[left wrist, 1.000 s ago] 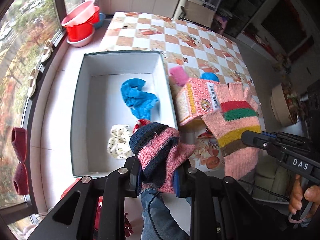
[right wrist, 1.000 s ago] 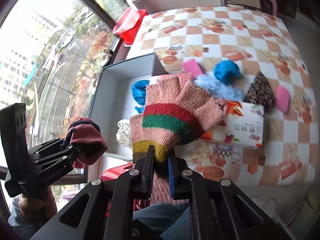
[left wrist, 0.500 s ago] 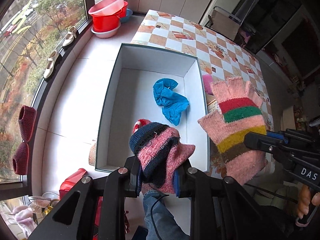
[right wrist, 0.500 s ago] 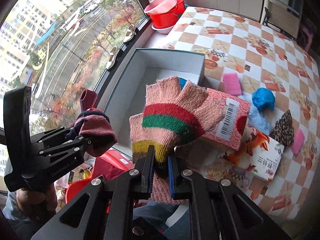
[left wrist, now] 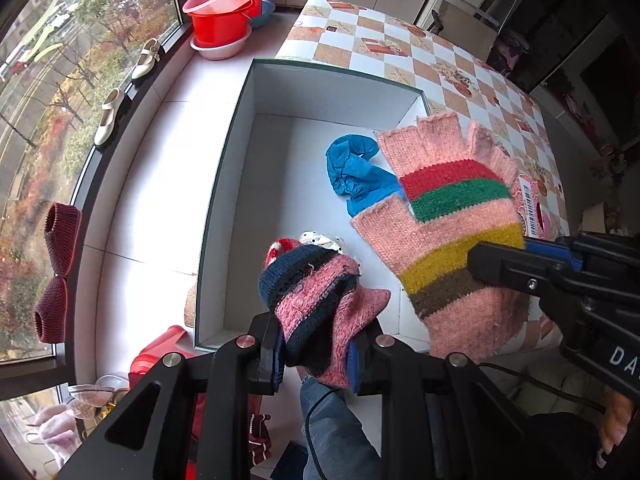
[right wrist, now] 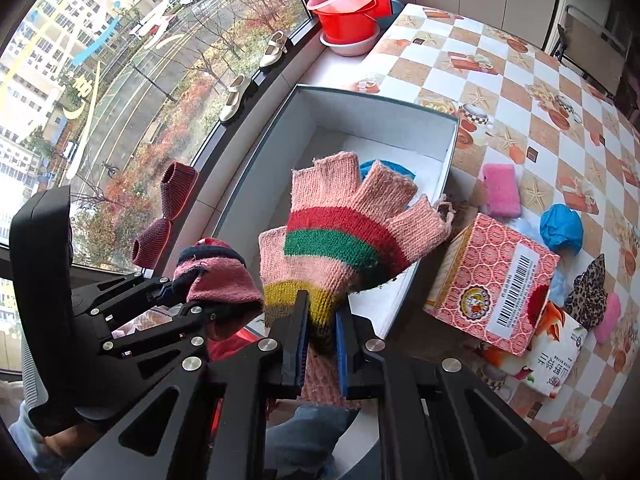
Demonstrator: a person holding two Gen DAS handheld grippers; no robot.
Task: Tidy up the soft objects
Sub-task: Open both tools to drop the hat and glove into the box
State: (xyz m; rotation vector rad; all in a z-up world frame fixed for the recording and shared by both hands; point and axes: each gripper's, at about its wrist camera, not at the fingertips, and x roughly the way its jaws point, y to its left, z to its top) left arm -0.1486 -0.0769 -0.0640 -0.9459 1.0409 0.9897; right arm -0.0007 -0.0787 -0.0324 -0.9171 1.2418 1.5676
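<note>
My left gripper (left wrist: 316,352) is shut on a bunched pink and navy knit glove (left wrist: 316,288), held above the near end of the open white box (left wrist: 240,140). My right gripper (right wrist: 322,340) is shut on the cuff of a pink fingerless glove (right wrist: 344,232) with red, green, yellow and brown stripes. That glove (left wrist: 452,208) hangs over the box's right wall. Inside the box lie a crumpled blue piece (left wrist: 356,172) and a white polka-dot piece (left wrist: 324,240), partly hidden by the knit glove. In the right wrist view the left gripper (right wrist: 176,292) sits close at the left.
On the checked tablecloth (right wrist: 520,80) right of the box are a pink patterned carton (right wrist: 492,284), a white packet (right wrist: 556,356), a pink sponge (right wrist: 500,192), a blue ball (right wrist: 560,228) and leopard fabric (right wrist: 588,292). Red basins (left wrist: 224,20), shoes (left wrist: 108,116) and maroon slippers (left wrist: 56,276) line the windowsill.
Both grippers have shifted left toward the box, each keeping its hold. The striped glove now hangs over the box's right side instead of over the carton.
</note>
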